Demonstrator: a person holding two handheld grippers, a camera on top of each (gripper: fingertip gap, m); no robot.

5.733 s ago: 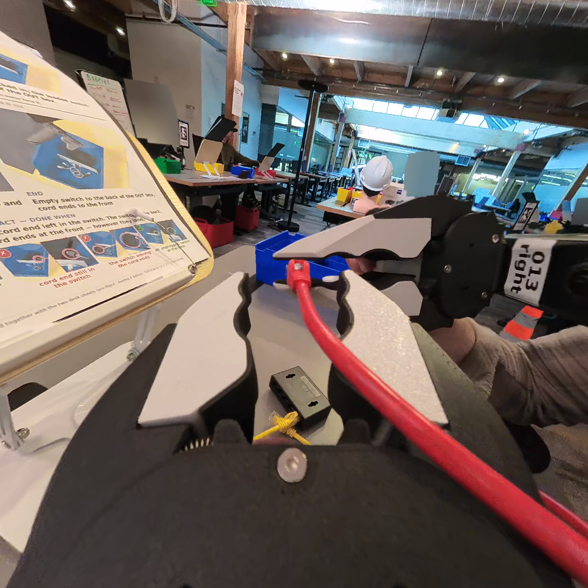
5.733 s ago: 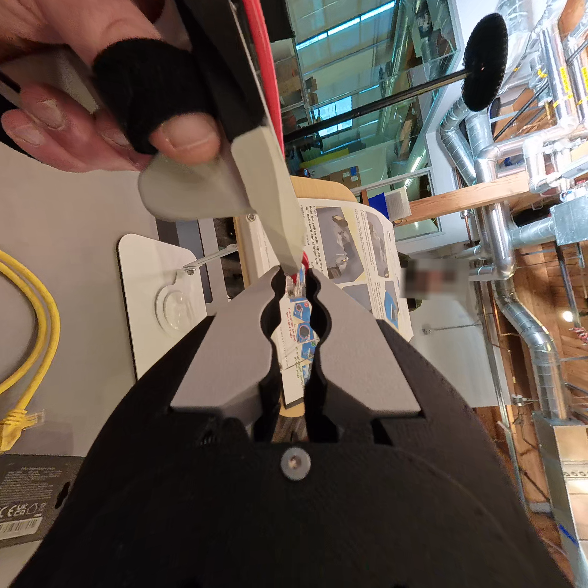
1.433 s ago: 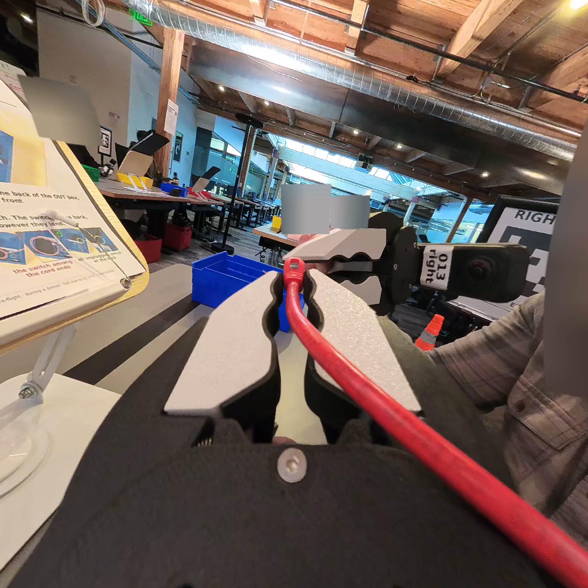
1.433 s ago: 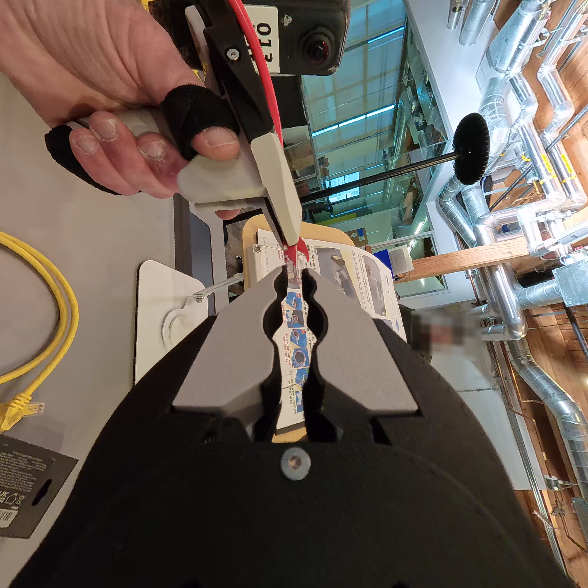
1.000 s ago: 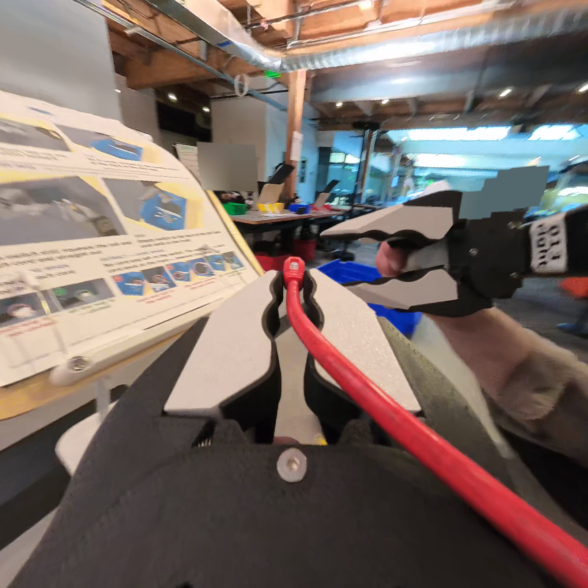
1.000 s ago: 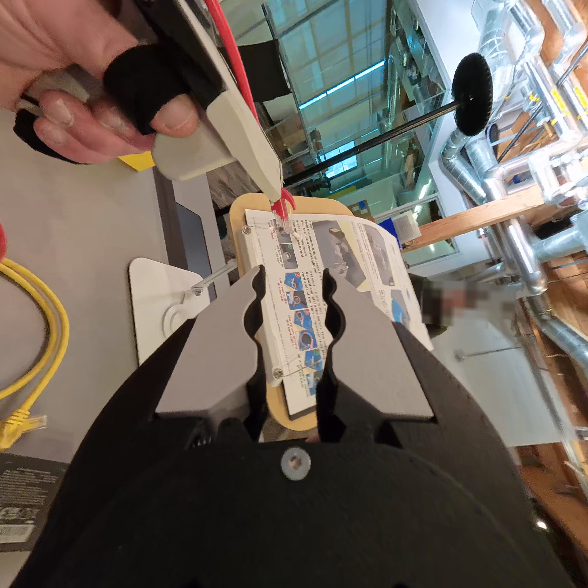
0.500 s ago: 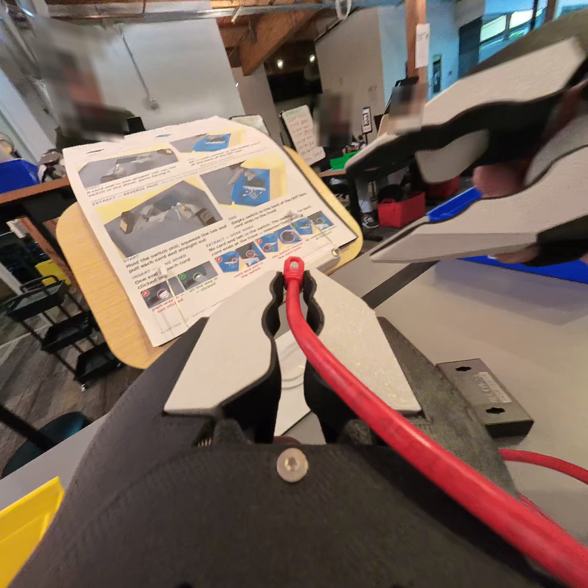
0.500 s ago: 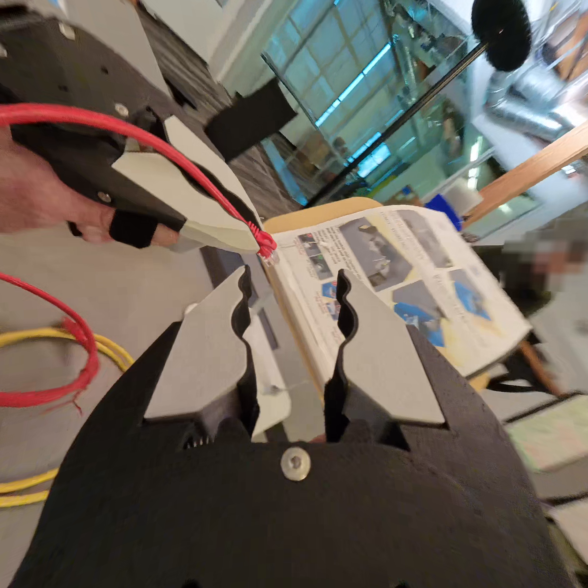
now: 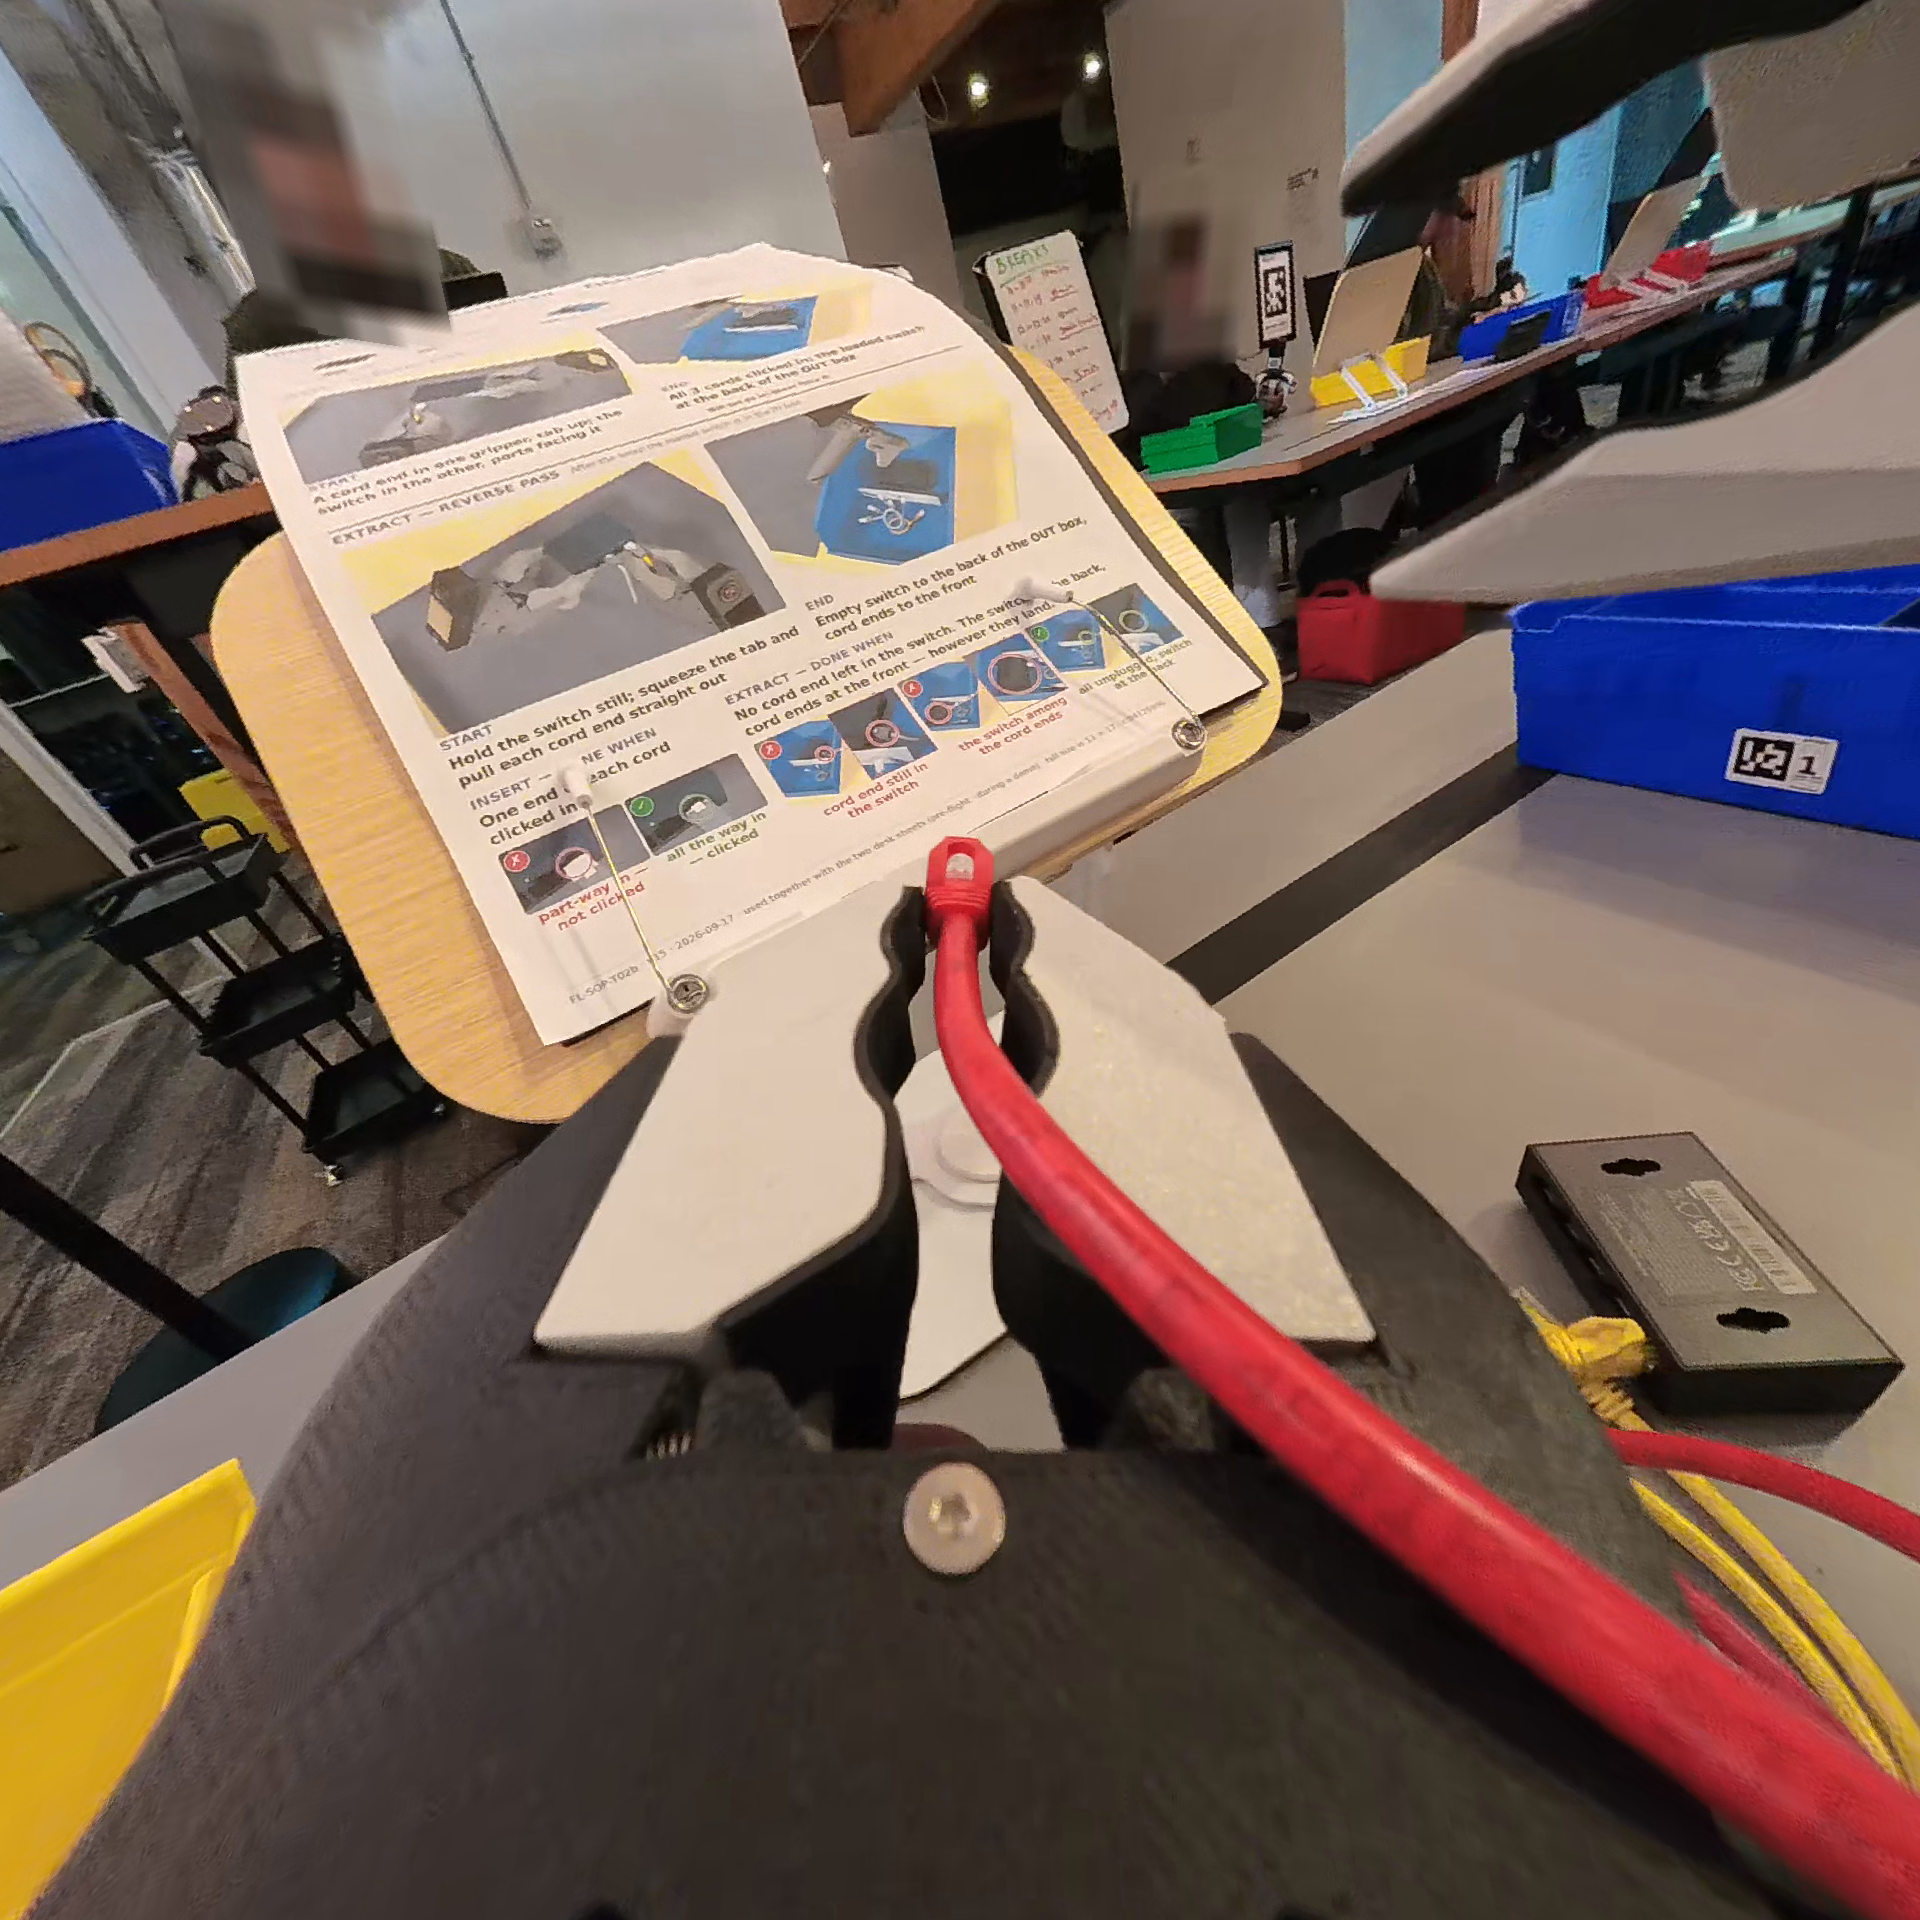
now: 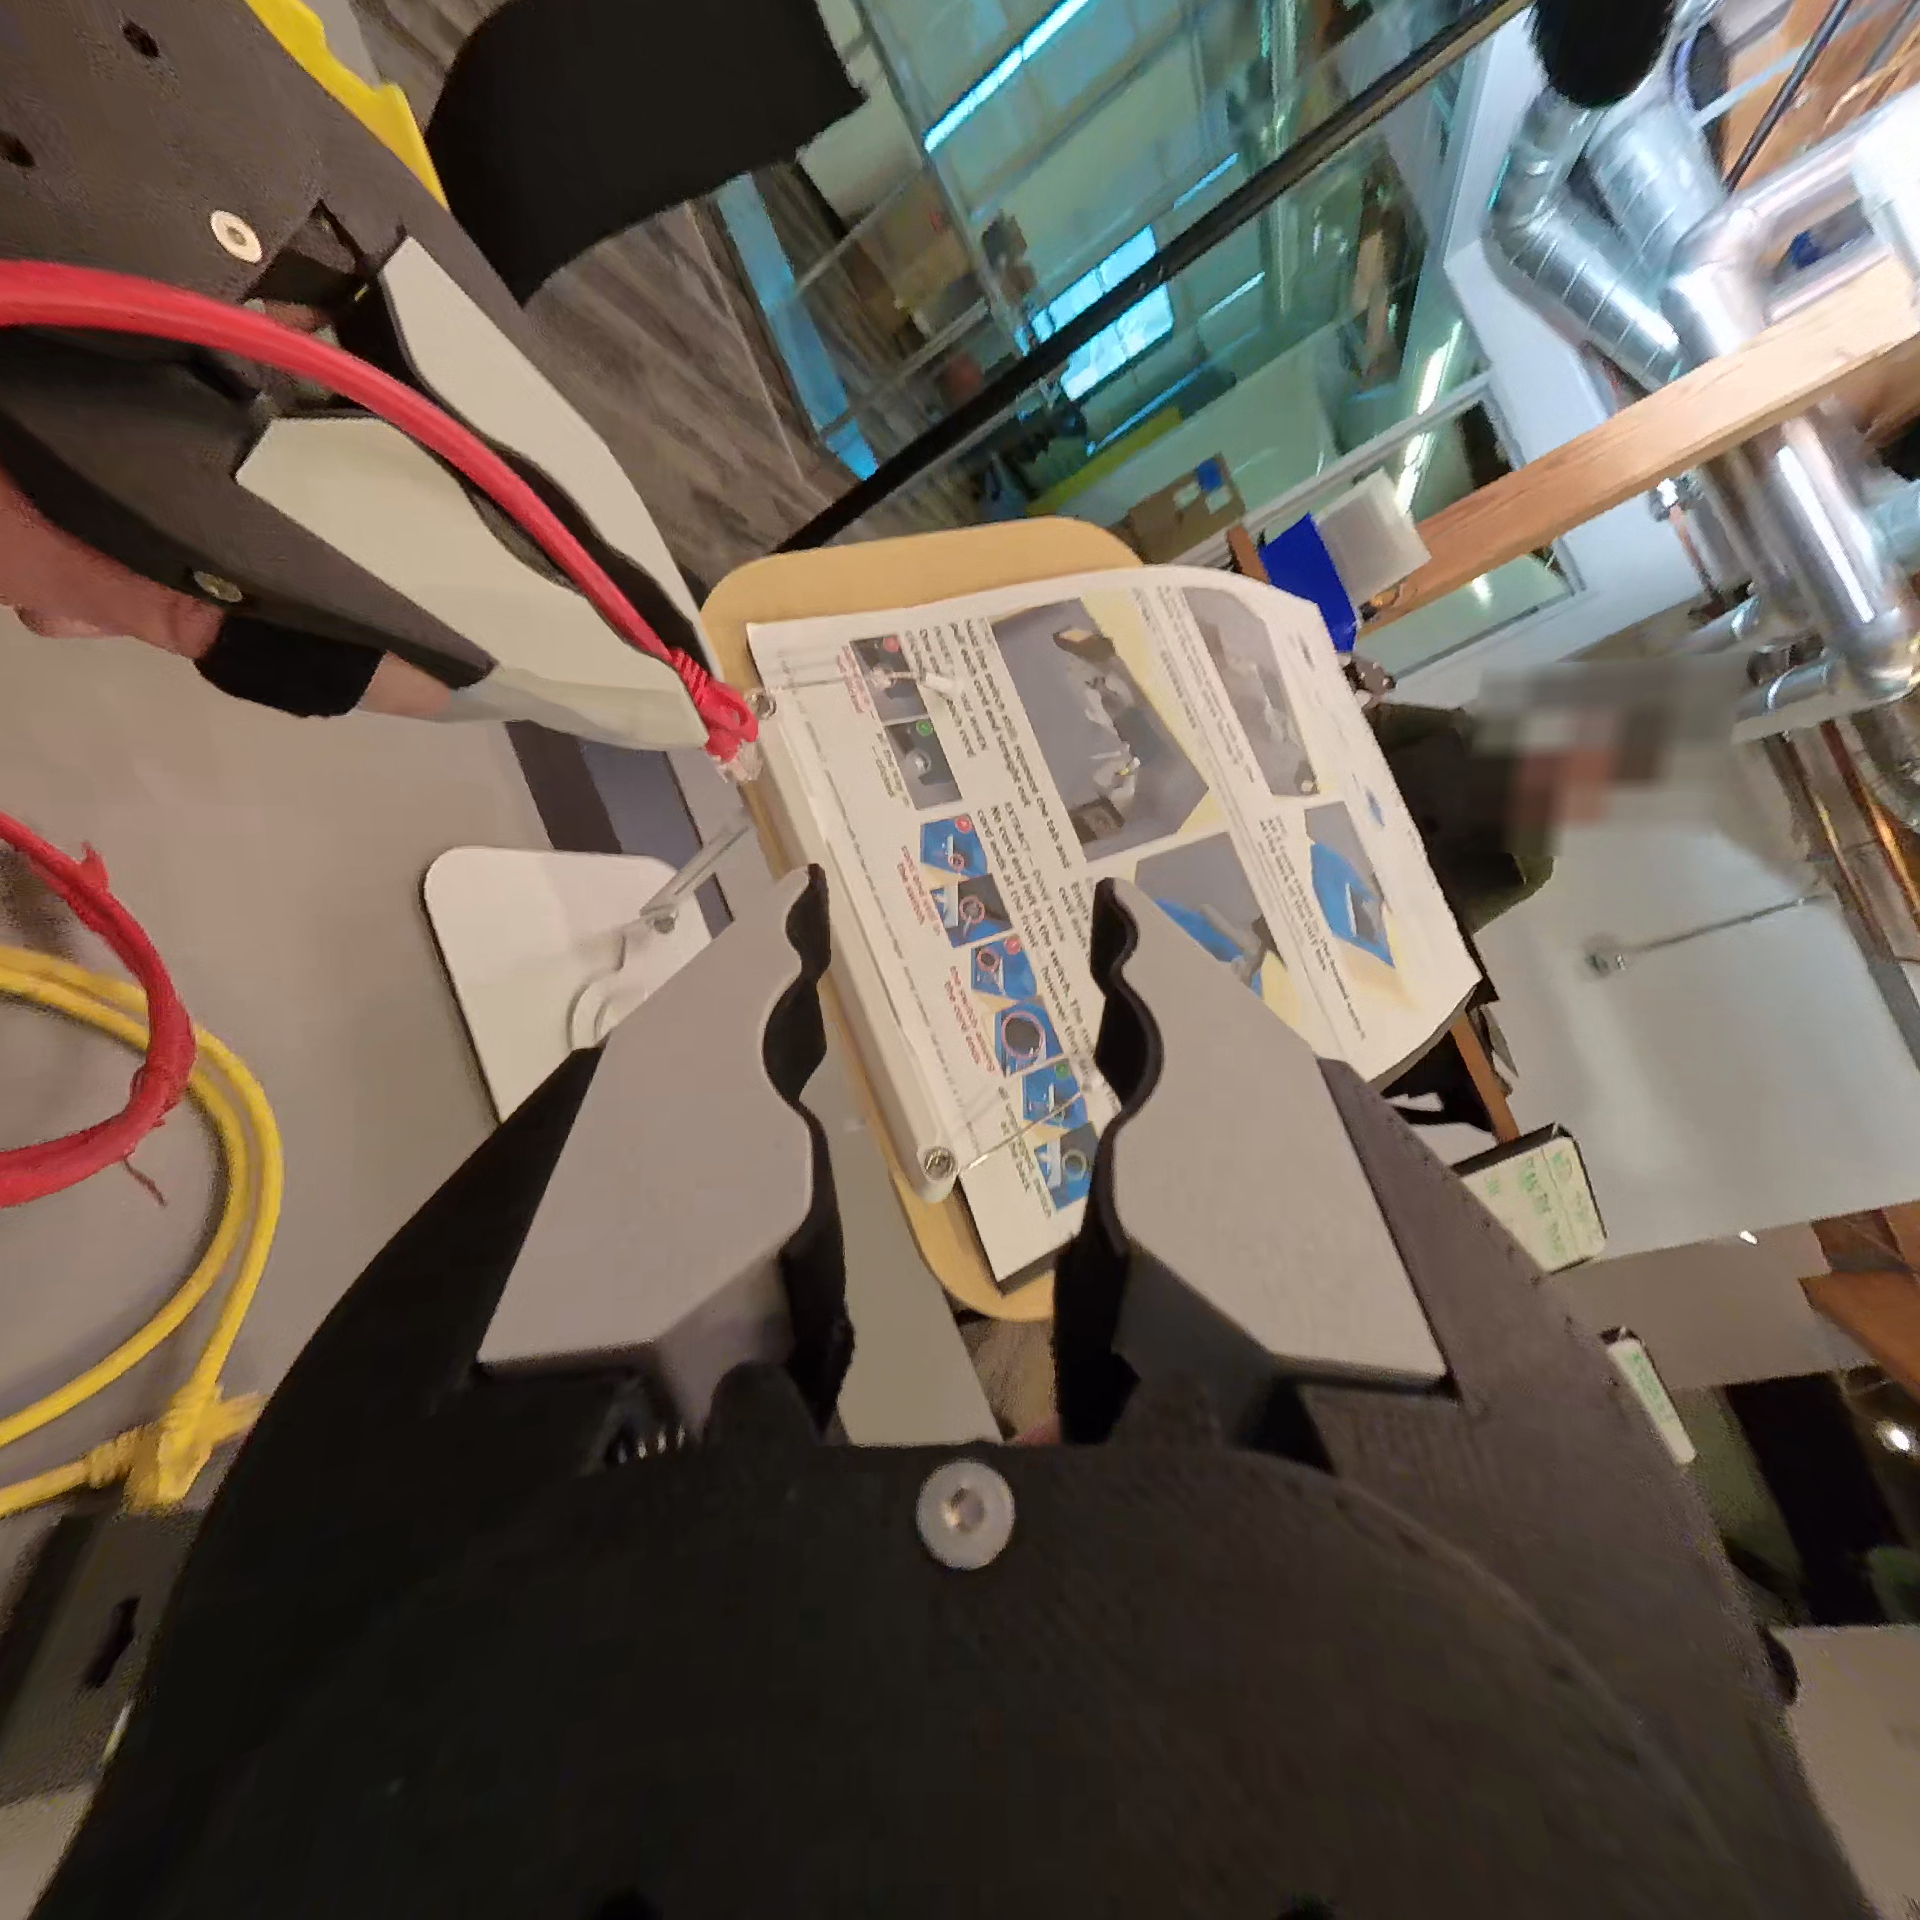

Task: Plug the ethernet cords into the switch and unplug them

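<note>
My left gripper (image 9: 957, 914) is shut on the red ethernet cord (image 9: 1195, 1226) just behind its plug (image 9: 958, 868), which sticks out past the fingertips. The cord trails back over the right finger to the table. The black switch (image 9: 1704, 1262) lies flat on the grey table at the right, underside up, with a yellow cord plug (image 9: 1590, 1351) beside it. My right gripper (image 10: 956, 925) is open and empty, held above the table. In the right wrist view the left gripper (image 10: 717, 717) holds the red plug (image 10: 732, 732) in front of the instruction sheet.
An instruction sheet on a wooden stand (image 9: 717, 644) with a white base (image 10: 530, 935) stands ahead. A blue bin (image 9: 1714, 696) sits at the back right, a yellow bin (image 9: 94, 1621) at the near left. Red and yellow cords (image 10: 197, 1091) lie coiled on the table. The black switch (image 9: 1704, 1262) is about equally far from each gripper, around 25 cm.
My right gripper has let go of the red plug, opened and drawn back. My left gripper has closed on the red cord and swung left and down toward the stand.
</note>
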